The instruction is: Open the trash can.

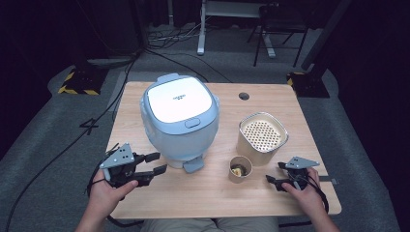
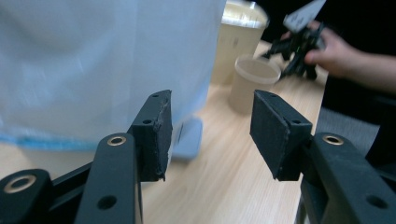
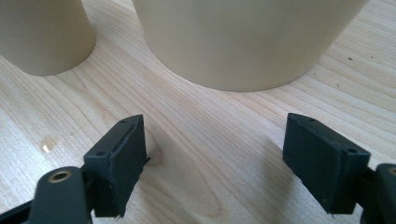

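Note:
A pale blue rice cooker (image 1: 180,116) with a white lid, closed, stands on the wooden table (image 1: 203,195). To its right is a beige container (image 1: 262,135) holding a perforated insert. In front of that is a small beige cup (image 1: 240,169) with something yellowish inside. My left gripper (image 1: 160,162) hovers at the cooker's front left, open with nothing between its jaws. In the left gripper view, the left gripper (image 2: 210,107) points past the cooker (image 2: 93,56) toward the cup (image 2: 254,84). My right gripper (image 1: 273,172) is low, just right of the cup, open. In the right gripper view, the right gripper (image 3: 215,135) faces the container (image 3: 243,37) and cup (image 3: 42,32).
A round cable hole (image 1: 244,95) sits near the table's far edge. Black cables (image 1: 72,140) run over the grey floor at the left. Desk legs (image 1: 202,29) and a stand are behind the table. The bare wood lies along the table's front edge.

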Available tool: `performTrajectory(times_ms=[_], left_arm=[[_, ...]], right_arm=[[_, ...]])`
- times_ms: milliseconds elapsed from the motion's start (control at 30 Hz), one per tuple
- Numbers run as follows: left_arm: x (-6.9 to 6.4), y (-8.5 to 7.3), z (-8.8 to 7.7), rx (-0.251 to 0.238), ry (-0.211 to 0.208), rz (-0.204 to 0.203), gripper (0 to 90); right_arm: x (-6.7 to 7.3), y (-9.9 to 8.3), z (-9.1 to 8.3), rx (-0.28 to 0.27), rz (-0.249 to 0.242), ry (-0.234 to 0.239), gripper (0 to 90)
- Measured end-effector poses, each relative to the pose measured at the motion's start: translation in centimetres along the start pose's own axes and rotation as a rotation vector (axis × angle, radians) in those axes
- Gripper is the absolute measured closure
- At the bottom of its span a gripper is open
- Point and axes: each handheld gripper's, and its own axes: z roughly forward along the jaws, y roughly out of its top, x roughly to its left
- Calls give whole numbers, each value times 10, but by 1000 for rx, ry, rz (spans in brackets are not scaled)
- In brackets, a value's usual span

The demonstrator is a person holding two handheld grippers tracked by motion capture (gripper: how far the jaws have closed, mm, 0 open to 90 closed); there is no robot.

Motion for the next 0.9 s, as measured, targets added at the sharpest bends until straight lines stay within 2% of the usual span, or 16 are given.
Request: performTrajectory(times_ms=[33,133,233,267,367,467,533,567,600,633,667,700,733,833,900], left_arm=[[0,3,-2,-24,-10,10,505],[-2,8,-5,-46,-27,28,512],[-3,16,-8,-74,-72,32,535],[-3,16,-8,-74,-72,32,550],[-1,24,-9,-82,-120,26,578],[-1,29,-10,-83,-131,29,598],[-2,33,-9,-83,-140,44,621],[-3,40,-8,-81,-166,71,633],[-3,40,-8,-81,-166,71,646],[-6,48,-7,-82,-195,100,662],[-6,48,-7,-82,-195,100,671],[-9,59,-7,-85,-213,118,676],[-9,59,-7,-85,-213,118,686],[-11,74,-6,-88,-227,128,707],[-10,78,-5,-88,-221,131,713]], right_arm=[[0,0,0,0,-1,0,219],[0,0,0,-1,0,1,220],[0,0,0,-1,0,1,220],[0,0,0,-1,0,1,220],[0,0,0,0,0,-1,220],[0,0,0,-1,0,1,220],[0,0,0,0,0,1,219],[0,0,0,-1,0,1,219],[0,0,0,-1,0,1,219],[1,0,0,-1,0,0,220],[1,0,0,-1,0,0,220],[0,0,0,-1,0,2,219],[0,0,0,-1,0,2,219],[1,0,0,-1,-1,0,220],[1,0,0,-1,-1,-1,220]])
